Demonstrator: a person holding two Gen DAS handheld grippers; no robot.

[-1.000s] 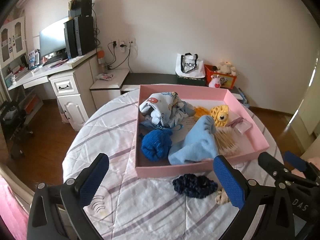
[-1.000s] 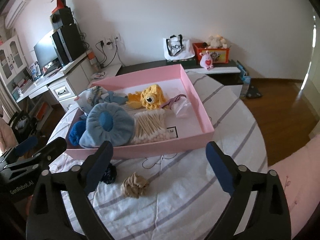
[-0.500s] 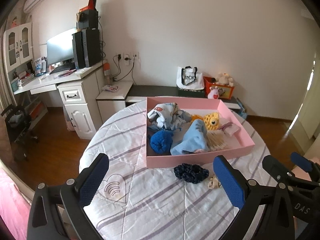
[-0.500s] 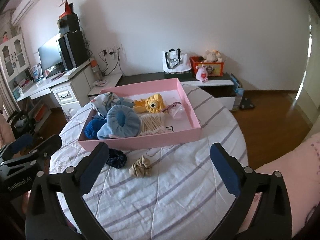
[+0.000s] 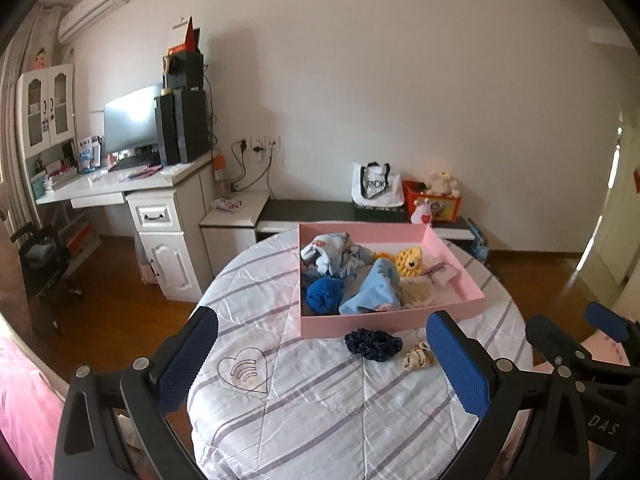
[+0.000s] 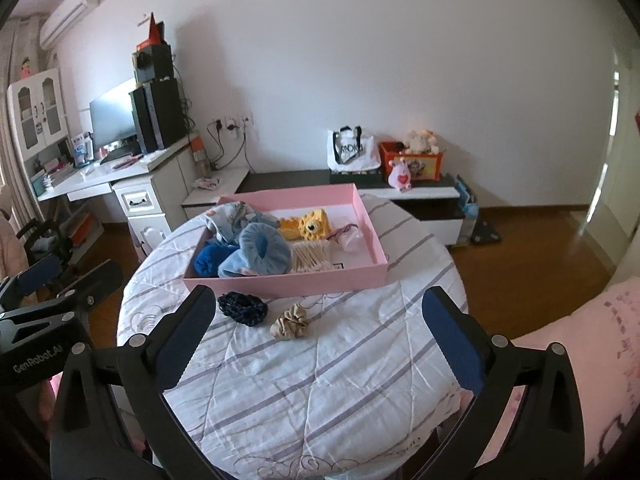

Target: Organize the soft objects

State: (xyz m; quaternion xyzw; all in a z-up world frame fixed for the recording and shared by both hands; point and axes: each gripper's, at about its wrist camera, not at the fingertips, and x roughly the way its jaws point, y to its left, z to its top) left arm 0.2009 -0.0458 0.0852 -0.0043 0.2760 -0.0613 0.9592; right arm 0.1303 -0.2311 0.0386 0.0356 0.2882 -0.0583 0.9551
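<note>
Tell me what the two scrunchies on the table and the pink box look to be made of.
Dark navy scrunchie: probably knitted or crocheted yarn; its surface looks bumpy, looped and matte.
Beige scrunchie: likely thin woven fabric, perhaps satin; it shows gathered folds with a slight sheen.
Pink box: seemingly cardboard; flat stiff walls, crisp corners, matte finish.

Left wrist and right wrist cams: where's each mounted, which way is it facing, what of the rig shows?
Left wrist: on the left gripper, looking forward and down over the round table at the pink box; its open fingers and the right gripper at the right edge show.
Right wrist: on the right gripper, same heading, fingers open; the left gripper at the left edge shows.
Shared: box, navy scrunchie, beige scrunchie.
</note>
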